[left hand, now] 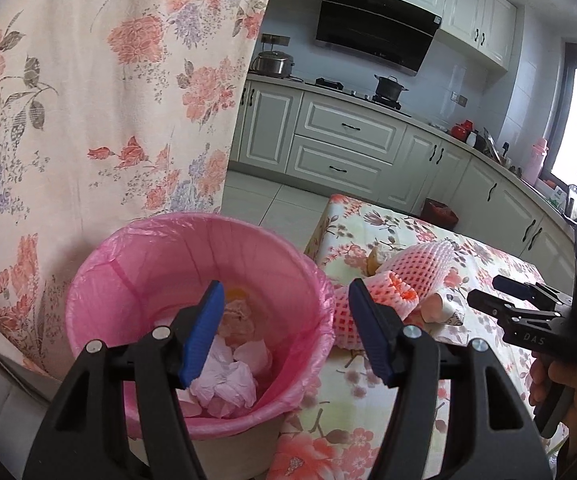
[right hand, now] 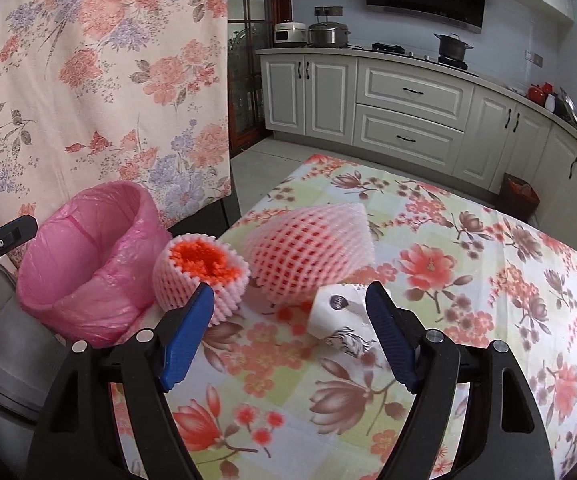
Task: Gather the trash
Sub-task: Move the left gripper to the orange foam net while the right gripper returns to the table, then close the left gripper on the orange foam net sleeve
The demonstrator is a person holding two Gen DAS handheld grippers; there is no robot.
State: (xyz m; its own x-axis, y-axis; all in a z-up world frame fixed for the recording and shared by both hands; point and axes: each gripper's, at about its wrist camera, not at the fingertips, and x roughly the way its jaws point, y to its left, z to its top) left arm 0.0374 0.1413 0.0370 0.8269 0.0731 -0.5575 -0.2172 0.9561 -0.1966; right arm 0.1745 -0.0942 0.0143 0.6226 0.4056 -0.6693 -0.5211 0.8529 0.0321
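1. Left hand-held gripper (left hand: 286,328): hanging over the pink-lined trash bin (left hand: 136,256), jaws standing open, nothing between the blue pads.
2. Trash bin: sitting just beside the counter (right hand: 468,280) edge, holding crumpled tissues (left hand: 228,380).
3. Right hand-held gripper (right hand: 290,332): pointing down at the flowered counter, jaws standing apart and gripping nothing.
4. Paper cup (right hand: 340,320): lying on its side on the counter, partly between the right pads, not pressed by them.
5. Small foam net sleeve (right hand: 200,276): resting near the bin, orange inside showing.
6. Large foam net sleeve (right hand: 312,256): lying just beside the small one.
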